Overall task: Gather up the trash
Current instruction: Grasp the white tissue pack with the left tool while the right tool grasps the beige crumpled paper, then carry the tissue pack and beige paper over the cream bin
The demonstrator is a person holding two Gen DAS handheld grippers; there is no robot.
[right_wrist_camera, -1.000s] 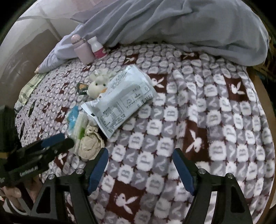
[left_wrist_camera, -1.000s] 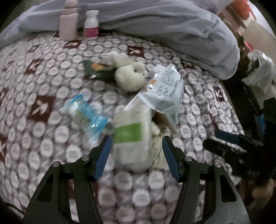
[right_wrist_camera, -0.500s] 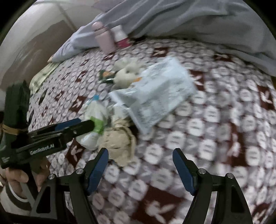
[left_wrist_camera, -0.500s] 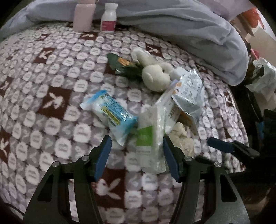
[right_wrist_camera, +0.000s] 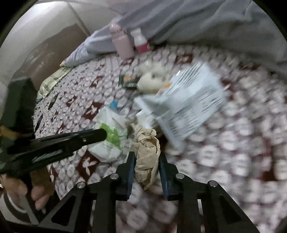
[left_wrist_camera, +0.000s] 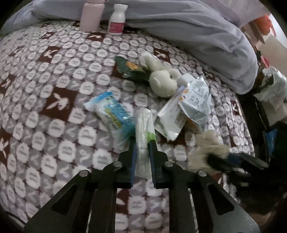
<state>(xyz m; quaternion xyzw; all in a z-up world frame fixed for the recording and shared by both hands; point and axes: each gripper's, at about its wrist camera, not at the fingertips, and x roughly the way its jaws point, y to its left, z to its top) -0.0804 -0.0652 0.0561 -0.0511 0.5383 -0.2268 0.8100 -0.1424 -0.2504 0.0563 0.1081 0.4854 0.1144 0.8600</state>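
Between the left tongs (left_wrist_camera: 142,143), the green-banded packet (left_wrist_camera: 144,129) points straight ahead.

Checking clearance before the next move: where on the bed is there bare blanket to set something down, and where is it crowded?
Free: the patterned blanket left of the blue-printed packet, up to the pink bottle, and the blurred stretch right of the large silver wrapper. Crowded: the middle, where packets, the plush toy and the crumpled brown paper touch, with both grippers there.
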